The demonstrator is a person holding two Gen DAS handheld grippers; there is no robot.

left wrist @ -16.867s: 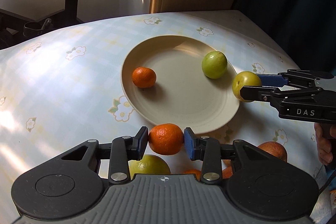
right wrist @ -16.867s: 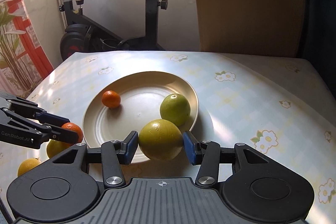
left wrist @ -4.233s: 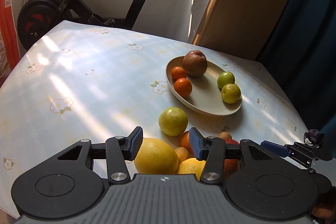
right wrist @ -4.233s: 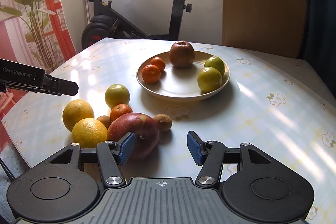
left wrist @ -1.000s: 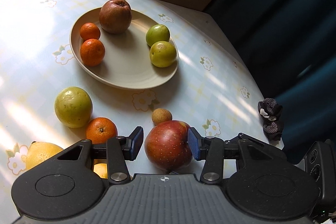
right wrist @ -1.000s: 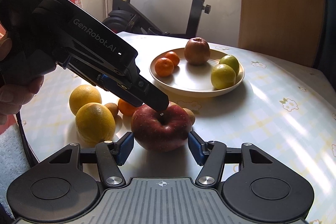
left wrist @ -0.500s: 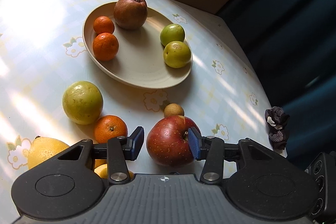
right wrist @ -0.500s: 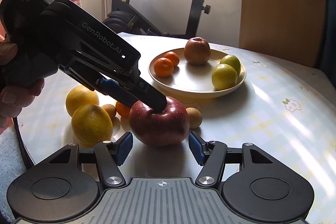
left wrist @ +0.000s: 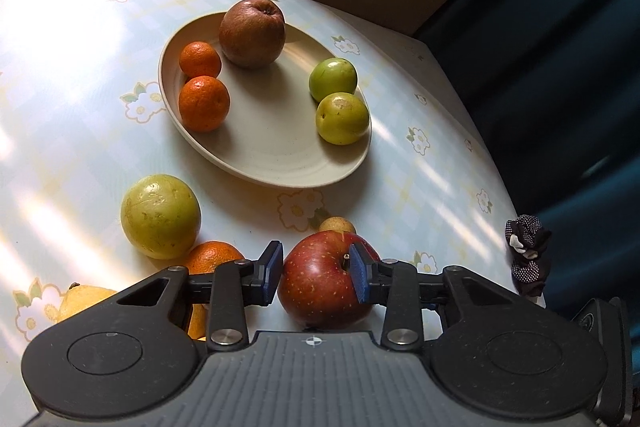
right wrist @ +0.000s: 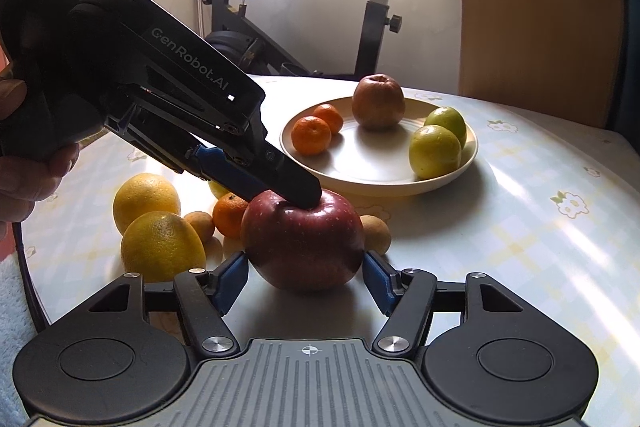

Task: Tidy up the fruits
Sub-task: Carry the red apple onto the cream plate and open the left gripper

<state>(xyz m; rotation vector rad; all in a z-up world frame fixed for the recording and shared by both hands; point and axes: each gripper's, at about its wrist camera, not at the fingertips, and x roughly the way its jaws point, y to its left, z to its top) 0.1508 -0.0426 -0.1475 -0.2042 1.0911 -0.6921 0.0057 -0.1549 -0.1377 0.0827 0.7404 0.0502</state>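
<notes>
Floral oilcloth covers the table point(left wrist: 80, 75), an exercise bike point(right wrist: 376, 7) behind it. On it sits a red apple point(left wrist: 324, 281), near the beige plate point(left wrist: 280, 163) holding 2 tangerines, a brown apple and 2 green fruits. Left gripper point(left wrist: 316, 273) has just been closing, its blue pads now pressed on the apple's top. Right gripper point(right wrist: 306, 283) has just been widening; its jaws flank the apple without touching it.
</notes>
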